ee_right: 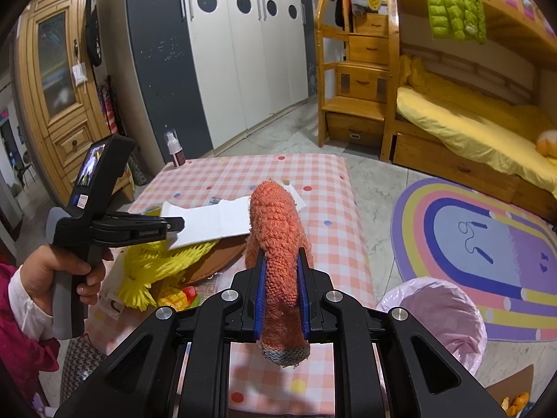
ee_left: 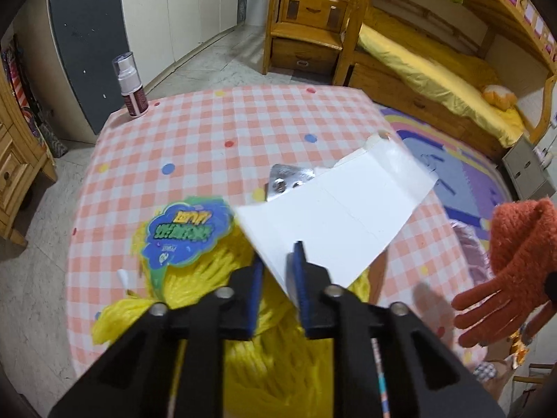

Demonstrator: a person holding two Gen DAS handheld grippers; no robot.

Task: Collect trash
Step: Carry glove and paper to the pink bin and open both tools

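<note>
A flat, smooth white sheet of card [ee_left: 343, 205], creased into panels, is pinched at one corner between the blue pads of the left gripper [ee_left: 278, 275], whose black jaws are clenched on it. The card is held just above the table [ee_left: 209, 132], which is covered in a pink-and-white checked cloth with scattered coloured dots. Under the card, on the cloth, a bundle of coarse yellow netting [ee_left: 243, 313] with a blue and green printed label [ee_left: 188, 230] is seen, and beyond the card's far edge a crinkled silver blister pack [ee_left: 287, 183] lies on the table. At the table's far left corner a clear-capped spray bottle [ee_left: 130, 85] stands upright. A fuzzy orange knitted glove [ee_right: 278, 244], with a grey ribbed cuff hanging down, is gripped between the pads of the right gripper [ee_right: 282, 292]; it is clamped firmly and held over the table's near right side. On the floor just right of the table, a round bin lined with a thin, wrinkled pink bag [ee_right: 435, 317] stands open. The left gripper's handle is held by a hand [ee_right: 66, 271] at the table's left side.
</note>
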